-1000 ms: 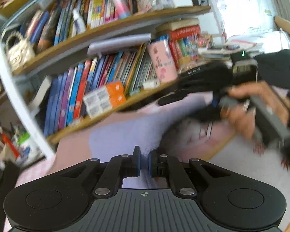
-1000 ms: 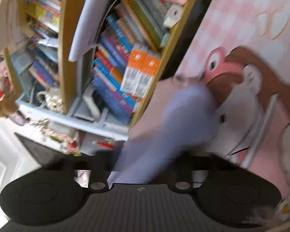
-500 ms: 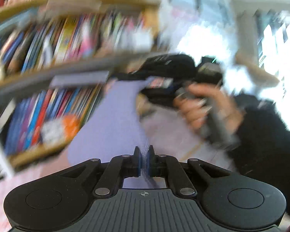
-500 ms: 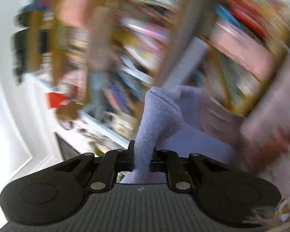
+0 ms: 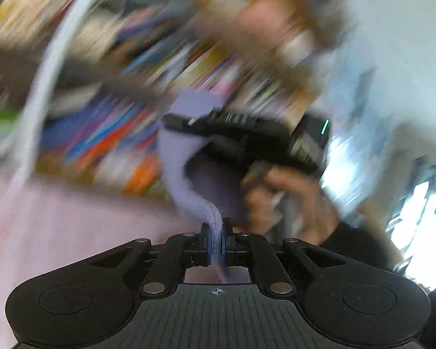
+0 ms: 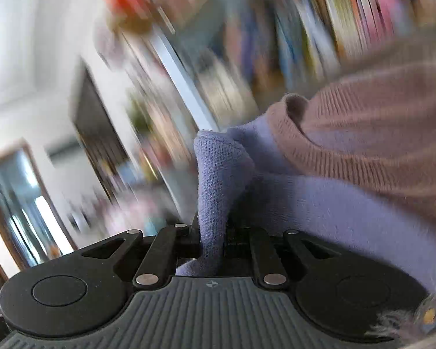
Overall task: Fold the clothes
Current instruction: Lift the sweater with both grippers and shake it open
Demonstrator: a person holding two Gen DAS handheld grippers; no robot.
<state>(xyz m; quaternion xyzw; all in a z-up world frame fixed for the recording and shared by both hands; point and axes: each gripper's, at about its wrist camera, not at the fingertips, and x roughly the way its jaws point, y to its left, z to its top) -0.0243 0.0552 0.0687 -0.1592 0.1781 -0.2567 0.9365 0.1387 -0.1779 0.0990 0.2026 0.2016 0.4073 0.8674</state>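
A lilac knitted garment with a dusty-pink ribbed part hangs in the air between both grippers. In the left wrist view my left gripper is shut on a thin edge of the lilac garment, which rises in a twisted strip to the right gripper, held by a hand. In the right wrist view my right gripper is shut on a thick fold of the lilac garment. The pink ribbed part fills the right of that view.
A bookshelf full of colourful books stands behind, heavily blurred, with a white frame post. A pink surface lies below. The right wrist view shows a white wall, a dark opening and blurred shelves.
Both grippers have lifted the garment off the pink mat and rolled; the lilac cloth now hangs stretched between them. The right jaws, around cloth a second ago, now pinch a fold.
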